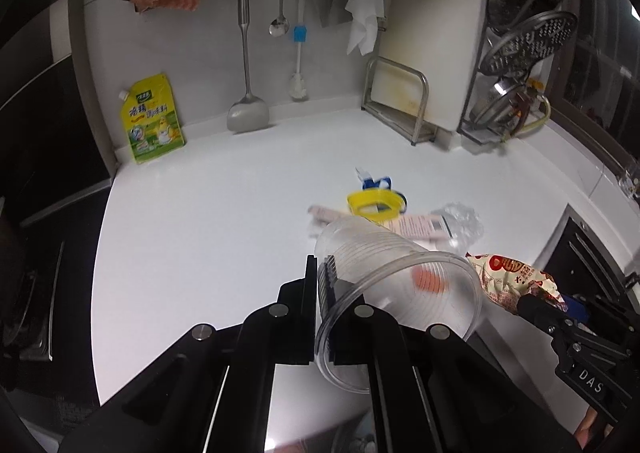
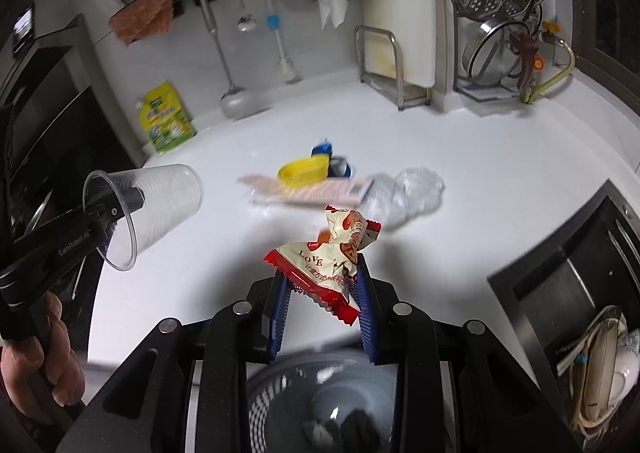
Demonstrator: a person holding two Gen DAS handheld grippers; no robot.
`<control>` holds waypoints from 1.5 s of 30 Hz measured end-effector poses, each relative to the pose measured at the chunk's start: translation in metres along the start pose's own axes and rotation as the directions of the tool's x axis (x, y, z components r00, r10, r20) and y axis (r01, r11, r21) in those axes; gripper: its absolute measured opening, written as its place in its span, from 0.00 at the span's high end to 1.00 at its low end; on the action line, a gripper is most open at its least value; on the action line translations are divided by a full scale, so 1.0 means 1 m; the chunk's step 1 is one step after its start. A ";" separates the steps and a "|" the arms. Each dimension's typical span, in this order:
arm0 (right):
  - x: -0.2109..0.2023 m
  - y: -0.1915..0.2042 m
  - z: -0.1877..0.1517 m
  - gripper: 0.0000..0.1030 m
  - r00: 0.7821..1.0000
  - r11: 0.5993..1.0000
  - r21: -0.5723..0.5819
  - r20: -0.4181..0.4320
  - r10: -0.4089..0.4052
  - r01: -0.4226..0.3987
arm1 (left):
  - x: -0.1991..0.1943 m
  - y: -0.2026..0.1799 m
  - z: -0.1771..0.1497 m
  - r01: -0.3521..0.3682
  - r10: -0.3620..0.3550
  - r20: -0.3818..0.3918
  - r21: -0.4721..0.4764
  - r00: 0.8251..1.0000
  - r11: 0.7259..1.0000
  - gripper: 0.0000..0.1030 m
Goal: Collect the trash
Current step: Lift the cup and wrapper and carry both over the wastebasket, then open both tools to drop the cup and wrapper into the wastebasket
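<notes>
A clear ribbed plastic cup hung pinched by its rim in the left gripper; a crumpled cream-and-red snack wrapper sat clamped in the right gripper, both above the white countertop. Carrying step, seemingly; next, release over the grey mesh bin below.

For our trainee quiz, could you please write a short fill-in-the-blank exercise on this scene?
1. The left gripper is shut on the wall of a clear plastic ____.
2. The right gripper holds a red and cream snack ____.
3. The yellow pouch leans against the ____.
4. On the rail, the white cloth hangs to the ____ of the spoon.

Missing words: cup; wrapper; wall; right
</notes>
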State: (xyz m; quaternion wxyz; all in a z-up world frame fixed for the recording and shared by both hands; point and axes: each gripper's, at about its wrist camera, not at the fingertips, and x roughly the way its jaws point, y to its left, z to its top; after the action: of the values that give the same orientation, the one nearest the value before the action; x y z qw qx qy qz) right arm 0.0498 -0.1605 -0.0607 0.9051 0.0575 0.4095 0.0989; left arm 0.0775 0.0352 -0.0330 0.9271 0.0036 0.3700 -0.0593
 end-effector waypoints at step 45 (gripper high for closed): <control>-0.017 -0.030 -0.150 0.71 0.943 0.990 -0.071 -0.317 0.097 -0.126 | -0.015 -0.086 -0.168 0.045 -0.035 -0.324 0.022 0.945 0.999 0.96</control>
State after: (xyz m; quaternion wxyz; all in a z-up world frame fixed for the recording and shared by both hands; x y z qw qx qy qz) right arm -0.0699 -0.1904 -0.1524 0.8234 0.0233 0.5389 0.1762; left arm -0.0576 -0.0397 -0.1415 0.8524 0.0193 0.5161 -0.0821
